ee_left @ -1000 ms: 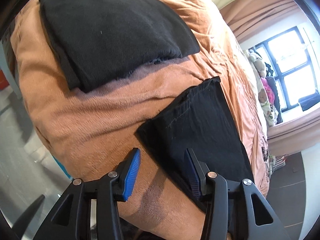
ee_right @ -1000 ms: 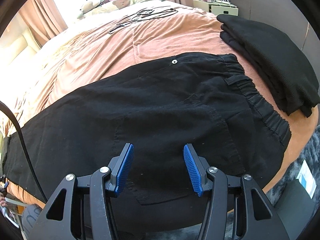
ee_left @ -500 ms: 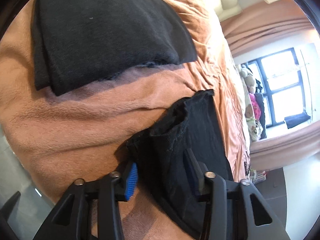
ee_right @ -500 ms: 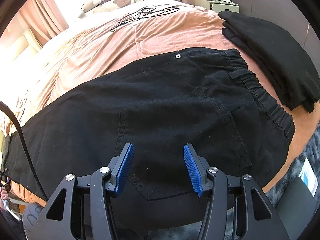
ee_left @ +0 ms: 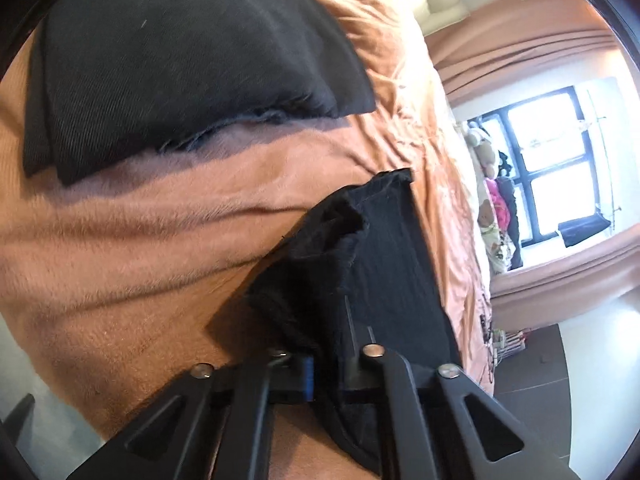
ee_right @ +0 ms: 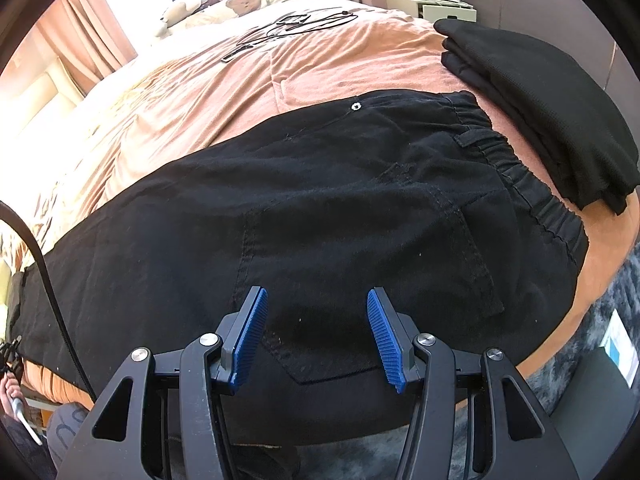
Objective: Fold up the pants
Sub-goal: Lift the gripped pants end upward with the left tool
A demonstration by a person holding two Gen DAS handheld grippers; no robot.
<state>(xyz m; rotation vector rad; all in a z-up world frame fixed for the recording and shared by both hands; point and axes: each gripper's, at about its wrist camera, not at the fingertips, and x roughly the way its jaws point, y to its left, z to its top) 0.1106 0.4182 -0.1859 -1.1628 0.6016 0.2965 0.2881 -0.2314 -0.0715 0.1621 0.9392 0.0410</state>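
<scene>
No fold shows yet: black cotton pants [ee_right: 340, 208] lie flat along the orange-blanketed bed's [ee_right: 320, 68] near edge, the left gripper [ee_left: 326, 364] clenched on their bunched hem, the right gripper [ee_right: 316, 332] released above the seat.

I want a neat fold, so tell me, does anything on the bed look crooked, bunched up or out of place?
Only the pants' hem end looks off: it is crumpled and lifted off the orange blanket, because the left gripper is pinching it. The rest of the pants lies flat, and the folded black pile sits tidy.
</scene>
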